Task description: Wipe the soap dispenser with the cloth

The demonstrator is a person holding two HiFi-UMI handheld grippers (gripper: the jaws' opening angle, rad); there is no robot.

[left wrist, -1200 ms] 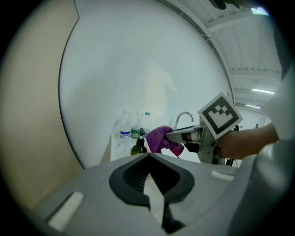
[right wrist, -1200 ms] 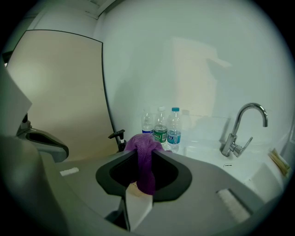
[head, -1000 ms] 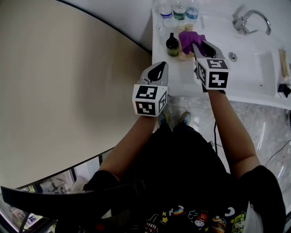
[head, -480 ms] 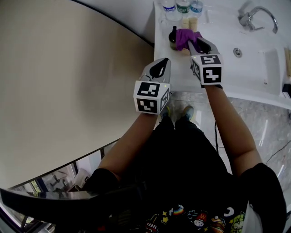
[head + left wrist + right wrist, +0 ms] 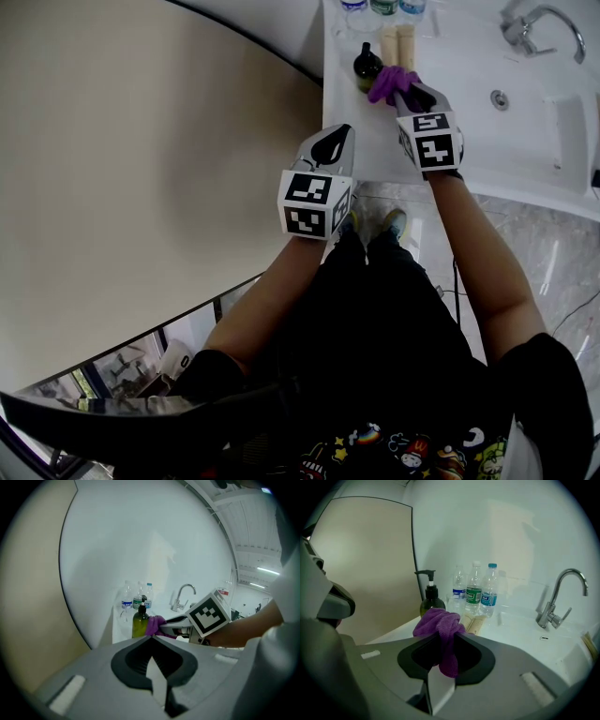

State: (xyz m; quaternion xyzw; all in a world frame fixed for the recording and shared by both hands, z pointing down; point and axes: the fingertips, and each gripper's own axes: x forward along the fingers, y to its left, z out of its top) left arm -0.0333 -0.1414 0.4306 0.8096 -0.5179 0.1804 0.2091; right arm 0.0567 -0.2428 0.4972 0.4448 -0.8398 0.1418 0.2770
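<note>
The right tool [image 5: 405,92] is clamping the purple cloth [image 5: 389,82], which is bunching out past its jaws. The left tool [image 5: 335,139] is hanging with its jaws together on nothing, at about seven o'clock of the right one. The soap dispenser [image 5: 367,67] is standing upright on the white bench [image 5: 375,141], at about ten o'clock of the right tool's tip in the head view. The cloth is lying just beside the bottle's body; whether it is touching, I cannot tell. The wipe seems to be just starting. Next, the cloth is needing to be pressed against the bottle and rubbed, perhaps with the left tool steadying it.
</note>
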